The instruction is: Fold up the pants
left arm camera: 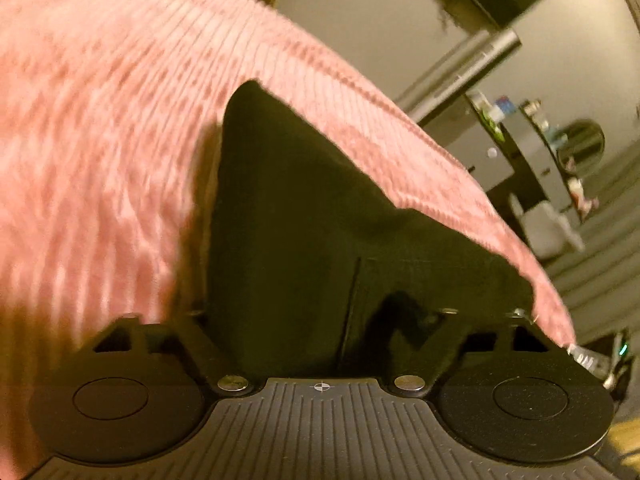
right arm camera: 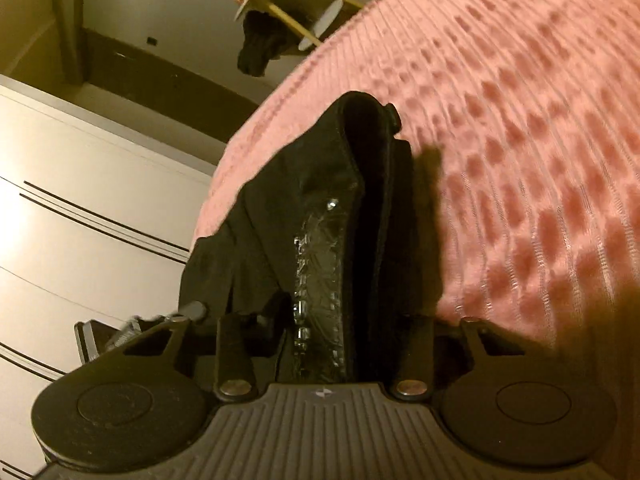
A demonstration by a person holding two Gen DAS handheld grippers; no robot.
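Both the left gripper (left arm camera: pixel 320 184) and right gripper (right arm camera: pixel 360 200) were clenched on the black pants (right arm camera: pixel 280 208) near the pink bedspread's (right arm camera: pixel 520 120) edge, folding apparently midway, no finished fold visible.

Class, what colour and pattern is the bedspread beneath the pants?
Pink, with fine ribs and darker blotches, on the bedspread; clearest in the right wrist view.

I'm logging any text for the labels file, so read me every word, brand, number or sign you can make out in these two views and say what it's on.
No readable text in either view.
Left gripper base: a small crosshair mark, no letters.
Right gripper base: a small diamond mark, no letters.
Bottles on the shelf: labels too small and blurred to read.
Black pants and pink bedspread: no print visible.
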